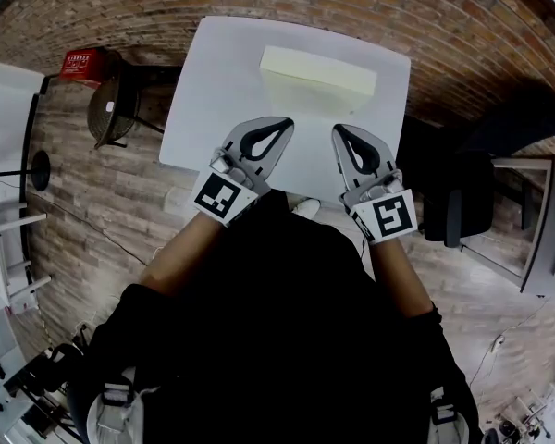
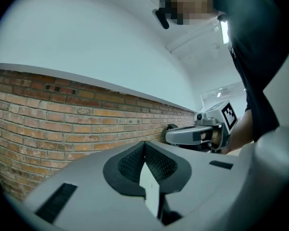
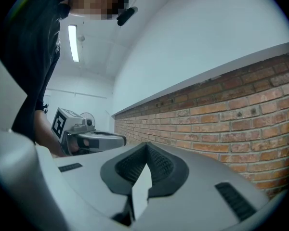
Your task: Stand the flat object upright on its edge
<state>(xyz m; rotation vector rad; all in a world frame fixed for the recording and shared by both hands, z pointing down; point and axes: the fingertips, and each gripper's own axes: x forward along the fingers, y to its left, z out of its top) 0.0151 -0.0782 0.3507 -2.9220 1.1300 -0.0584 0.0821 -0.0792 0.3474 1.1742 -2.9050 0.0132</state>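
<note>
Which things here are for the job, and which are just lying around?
For the job: the pale flat block on the white table; the left gripper and right gripper, both shut and empty.

Just lying about: the red crate and the black chair, both past the table's left edge.

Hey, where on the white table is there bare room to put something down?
Bare: the white table left of the pale yellow block, and the strip between the block and the left hand-held gripper and right hand-held gripper. Crowded: the far middle and the near edge.
</note>
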